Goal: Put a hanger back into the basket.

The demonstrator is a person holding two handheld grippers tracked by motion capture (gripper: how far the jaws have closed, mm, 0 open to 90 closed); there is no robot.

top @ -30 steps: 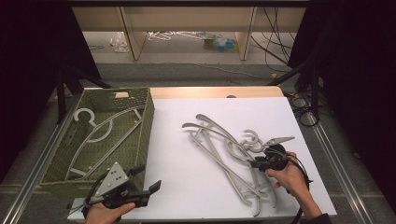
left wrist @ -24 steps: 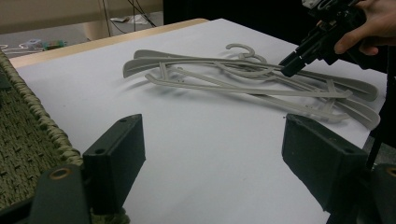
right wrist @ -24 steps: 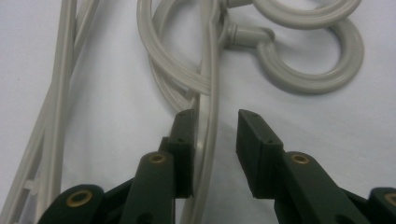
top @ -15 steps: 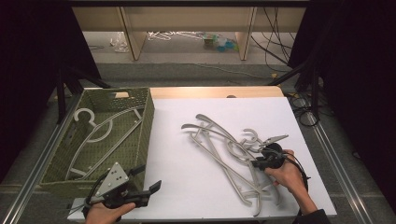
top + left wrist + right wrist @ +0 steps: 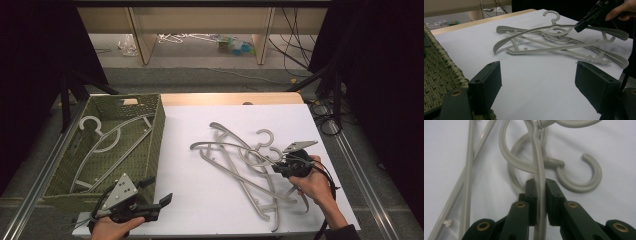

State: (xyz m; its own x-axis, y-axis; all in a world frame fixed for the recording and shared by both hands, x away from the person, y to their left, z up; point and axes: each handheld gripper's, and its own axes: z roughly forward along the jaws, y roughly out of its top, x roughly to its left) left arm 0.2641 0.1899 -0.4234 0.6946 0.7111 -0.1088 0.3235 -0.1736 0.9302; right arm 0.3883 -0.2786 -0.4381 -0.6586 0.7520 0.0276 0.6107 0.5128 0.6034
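Now that the right gripper (image 5: 281,166) has crept in from the 4 o'clock edge of the pile over the last second, its jaws are clamped on the thin arm of the top hanger (image 5: 539,182), near the hooks. That suggests sorting: the grip looks made and a lift could follow. The hanger pile (image 5: 245,165) lies at the table's (image 5: 200,200) 3 o'clock side. The basket (image 5: 159,120), at 9 o'clock, holds 1 hanger (image 5: 107,142). The left gripper (image 5: 152,200) hovers wide and empty at 7 o'clock, unmoved.
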